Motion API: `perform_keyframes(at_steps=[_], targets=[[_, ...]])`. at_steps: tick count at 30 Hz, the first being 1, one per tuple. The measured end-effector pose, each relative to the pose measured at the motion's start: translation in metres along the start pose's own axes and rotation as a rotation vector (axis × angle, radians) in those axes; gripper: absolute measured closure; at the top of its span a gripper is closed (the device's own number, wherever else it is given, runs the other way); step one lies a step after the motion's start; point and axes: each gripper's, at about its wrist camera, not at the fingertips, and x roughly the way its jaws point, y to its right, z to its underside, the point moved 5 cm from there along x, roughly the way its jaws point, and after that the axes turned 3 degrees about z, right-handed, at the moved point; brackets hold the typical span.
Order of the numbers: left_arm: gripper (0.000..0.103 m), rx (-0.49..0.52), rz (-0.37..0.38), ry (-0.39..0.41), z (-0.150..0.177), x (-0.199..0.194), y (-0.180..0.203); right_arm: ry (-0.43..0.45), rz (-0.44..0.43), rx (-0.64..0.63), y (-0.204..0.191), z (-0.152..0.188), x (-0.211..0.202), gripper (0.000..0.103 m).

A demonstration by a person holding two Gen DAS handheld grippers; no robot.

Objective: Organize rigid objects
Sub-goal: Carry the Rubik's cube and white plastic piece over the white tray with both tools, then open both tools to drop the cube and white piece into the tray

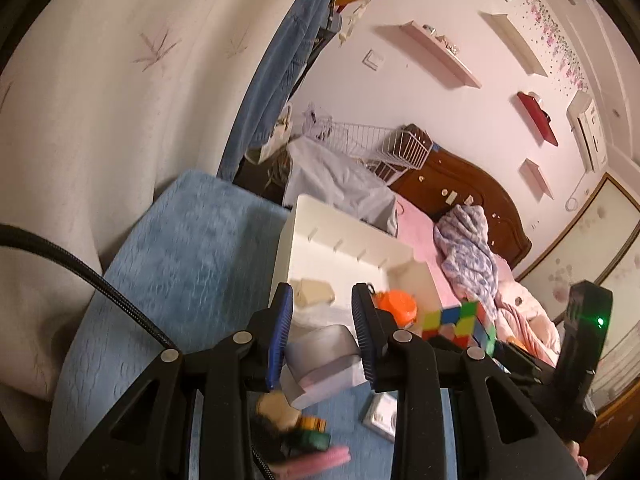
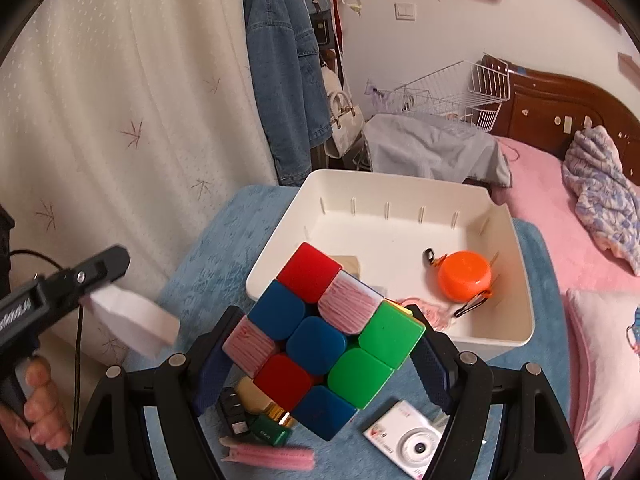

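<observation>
Rubik's cube, scrambled in red, blue, green and pale pink, is sitting clamped between the blue pads of the right gripper, held above the blue fuzzy mat and filling most of that wrist's view. Beneath and partly hidden by it, a pink ridged bar, a green box, a small black block and a white compact camera are lying on the mat. To the left, the left gripper is pinching a white box between narrow fingers, with a person's hand wrapping its handle. Just beyond the cube, a white plastic bin is resting on the mat, holding an orange round case with a clip, and a tan piece that the cube is mostly covering. Farther back, a grey cloth is draping under a white wire basket, a denim jacket is hanging beside the pale curtain, and a pink bed with a dark wooden headboard is lying to the right.
</observation>
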Motion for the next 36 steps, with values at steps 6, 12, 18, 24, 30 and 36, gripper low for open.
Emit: perform_keyframes(at_steps=[6, 12, 18, 24, 30, 36], targets=[[0.07, 0.009, -0.01, 0.05, -0.018, 0.021, 0.008, 0.013, -0.024, -0.019, 0.011, -0.012, 0.002, 0.023], [0.07, 0.021, -0.025, 0.082, -0.033, 0.046, 0.021, 0.014, -0.04, -0.029, 0.027, -0.022, 0.008, 0.023], [0.07, 0.031, -0.046, 0.106, -0.042, 0.075, 0.036, 0.005, -0.055, -0.034, 0.05, -0.032, 0.021, 0.023], [0.07, 0.038, -0.081, 0.105, -0.044, 0.103, 0.046, -0.021, -0.062, -0.034, 0.073, -0.037, 0.037, 0.023], [0.07, 0.059, -0.118, 0.088, -0.044, 0.128, 0.055, -0.058, -0.059, -0.024, 0.095, -0.038, 0.056, 0.023], [0.07, 0.083, -0.148, 0.066, -0.041, 0.148, 0.064, -0.092, -0.055, -0.006, 0.116, -0.036, 0.072, 0.023]])
